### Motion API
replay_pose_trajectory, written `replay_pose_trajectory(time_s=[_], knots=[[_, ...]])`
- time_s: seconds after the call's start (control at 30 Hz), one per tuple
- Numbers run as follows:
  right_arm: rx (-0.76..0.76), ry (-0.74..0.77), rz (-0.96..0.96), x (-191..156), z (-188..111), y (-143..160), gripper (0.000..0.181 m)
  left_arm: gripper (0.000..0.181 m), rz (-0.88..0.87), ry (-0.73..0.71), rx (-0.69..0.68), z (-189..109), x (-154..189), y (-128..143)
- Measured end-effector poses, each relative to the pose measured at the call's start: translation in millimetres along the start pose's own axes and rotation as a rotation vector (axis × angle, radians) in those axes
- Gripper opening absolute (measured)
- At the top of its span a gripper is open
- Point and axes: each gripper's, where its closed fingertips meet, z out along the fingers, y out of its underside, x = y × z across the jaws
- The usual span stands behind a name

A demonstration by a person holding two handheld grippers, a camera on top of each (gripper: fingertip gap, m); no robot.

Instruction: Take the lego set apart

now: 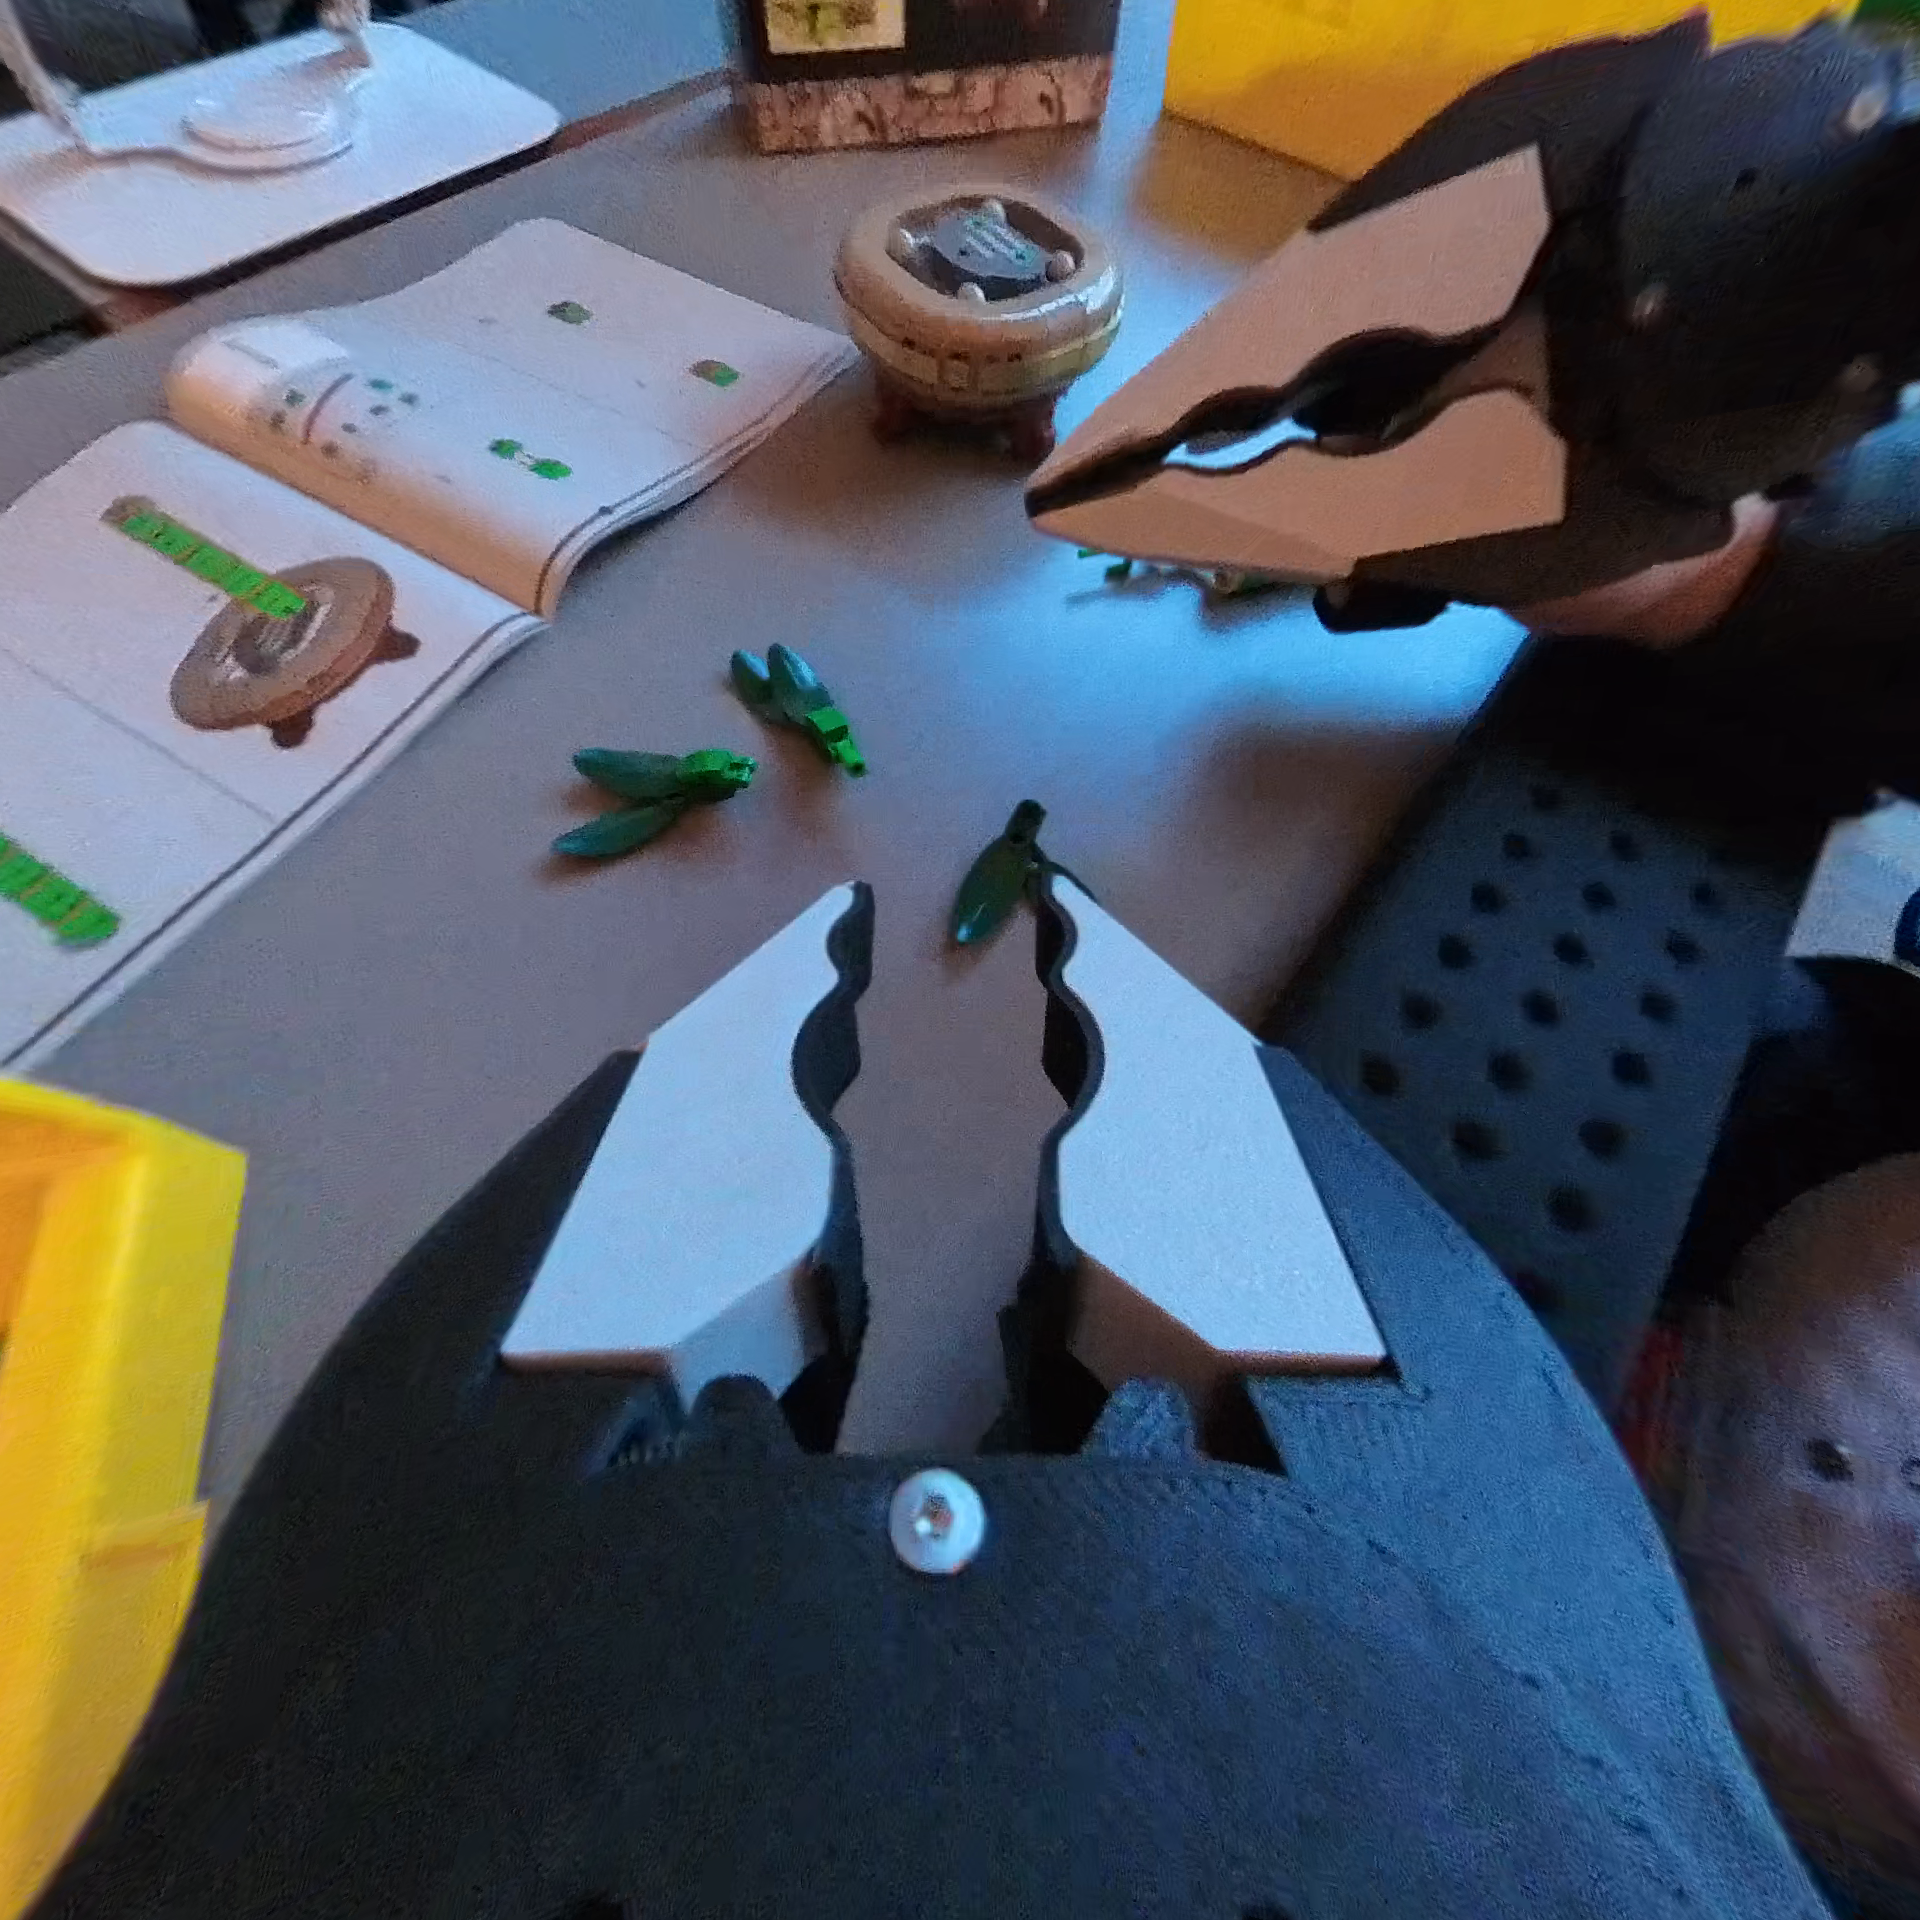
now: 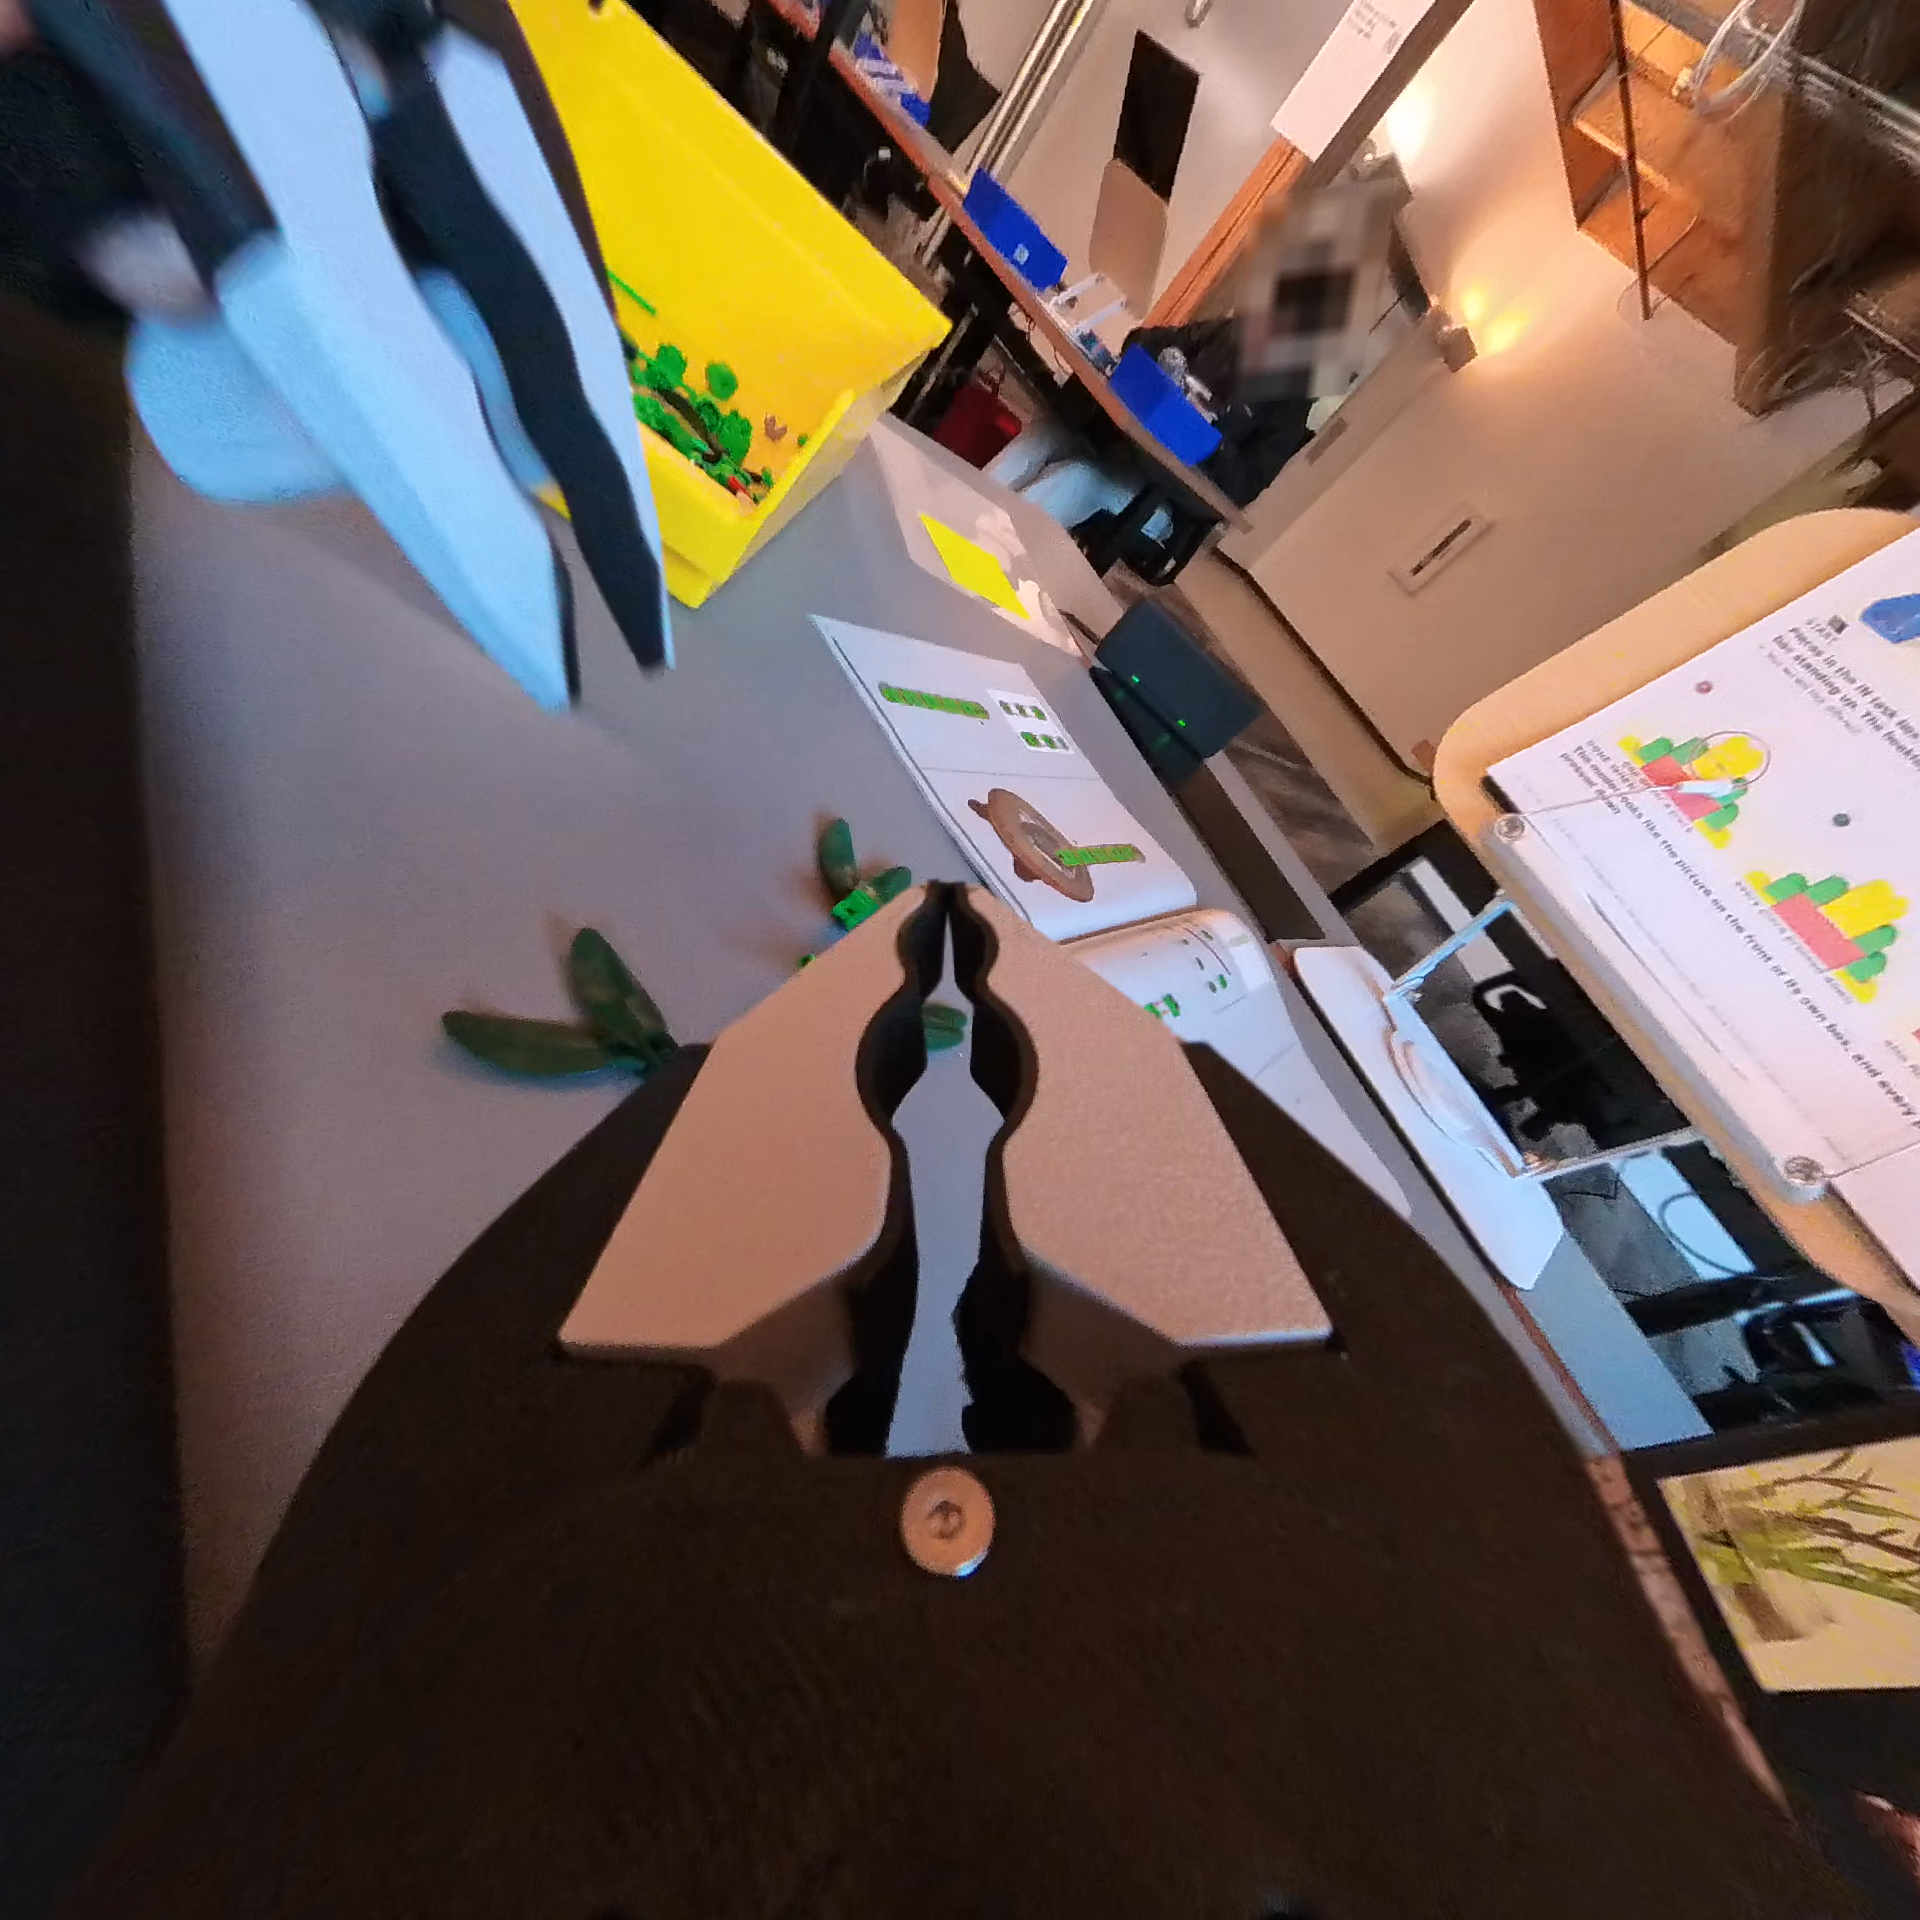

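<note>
My left gripper [image 1: 956, 896] is open and low over the grey table, with nothing between its fingers. A dark green leaf piece [image 1: 992, 873] lies at its right fingertip. Two more leaf clusters [image 1: 649, 795] [image 1: 795, 701] lie just beyond. The round tan lego pot [image 1: 977, 301] stands farther back. My right gripper [image 2: 945, 896] is shut, and I see nothing held in its tips. It hovers above the table at the upper right of the left wrist view [image 1: 1039, 501], over small green pieces [image 1: 1174, 574]. The right wrist view shows leaf pieces [image 2: 582, 1023] [image 2: 852, 873] and the blurred left gripper [image 2: 613, 675].
An open instruction booklet [image 1: 468, 416] lies left of the pot. Yellow bins stand at the near left [image 1: 83, 1351] and far right [image 1: 1351, 73]; one [image 2: 748, 312] holds green pieces. A black perforated foam pad [image 1: 1538, 987] lies at the right. A box [image 1: 925, 73] stands behind the pot. The grippers' ends are close to 8 cm from one another. The round tan lego pot [image 1: 977, 301] lies some 15 cm from my right tips, 25 cm from my left tips.
</note>
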Motion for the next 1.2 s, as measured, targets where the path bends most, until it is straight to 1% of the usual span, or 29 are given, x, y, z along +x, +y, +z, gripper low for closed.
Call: replay_pose_trajectory(time_s=[0.07, 0.17, 0.27, 0.37, 0.4, 0.43, 0.5, 0.57, 0.63, 0.7, 0.73, 0.8, 0.9, 1.0, 1.03, 1.1, 1.17, 1.2], knots=[[-0.017, -0.001, 0.044, 1, 0, 3, 0.000, 0.031, 0.062, 0.031, -0.046, 24, 6, 3], [-0.029, 0.004, 0.124, 8, 1, 9, 0.000, 0.031, 0.126, 0.118, -0.158, 52, 14, 10], [-0.015, -0.021, 0.234, 14, -2, 10, 0.000, 0.028, 0.218, 0.158, -0.258, 71, 13, 19], [0.020, -0.024, 0.308, 21, -10, 10, 0.000, 0.024, 0.231, 0.222, -0.315, 81, 19, 28], [0.031, -0.026, 0.328, 24, -12, 10, 0.000, 0.016, 0.234, 0.216, -0.309, 85, 17, 27], [0.039, -0.031, 0.349, 25, -13, 10, 0.000, 0.006, 0.241, 0.218, -0.289, 86, 18, 25], [0.049, -0.052, 0.389, 27, -15, 11, 0.000, 0.006, 0.221, 0.240, -0.238, 88, 21, 17], [0.041, -0.077, 0.432, 26, -14, 14, 0.000, 0.006, 0.159, 0.269, -0.141, 86, 26, 2], [0.030, -0.116, 0.494, 23, -13, 16, 0.001, 0.006, 0.068, 0.316, 0.032, 76, 31, -27], [0.070, -0.182, 0.592, 19, -14, 9, 0.010, 0.006, -0.008, 0.425, 0.226, 56, 43, -57], [0.092, -0.216, 0.660, 19, -15, 6, 0.016, 0.006, -0.021, 0.466, 0.302, 46, 47, -67], [0.164, -0.316, 0.826, 18, -20, -5, 0.023, 0.005, -0.035, 0.502, 0.394, 34, 49, -79], [0.362, -0.549, 1.131, 21, -36, -34, 0.020, 0.005, -0.104, 0.602, 0.474, 20, 53, -89], [0.469, -0.656, 1.310, 32, -45, -42, 0.019, 0.005, -0.189, 0.678, 0.503, 15, 53, -93], [0.481, -0.666, 1.332, 34, -46, -42, 0.019, 0.005, -0.217, 0.699, 0.507, 14, 53, -95], [0.472, -0.670, 1.341, 33, -45, -41, 0.021, 0.005, -0.264, 0.668, 0.504, 18, 46, -95], [0.412, -0.665, 1.330, 24, -39, -37, 0.027, 0.005, -0.279, 0.601, 0.508, 22, 36, -95], [0.381, -0.678, 1.331, 17, -35, -37, 0.031, 0.005, -0.276, 0.597, 0.530, 19, 35, -97]])
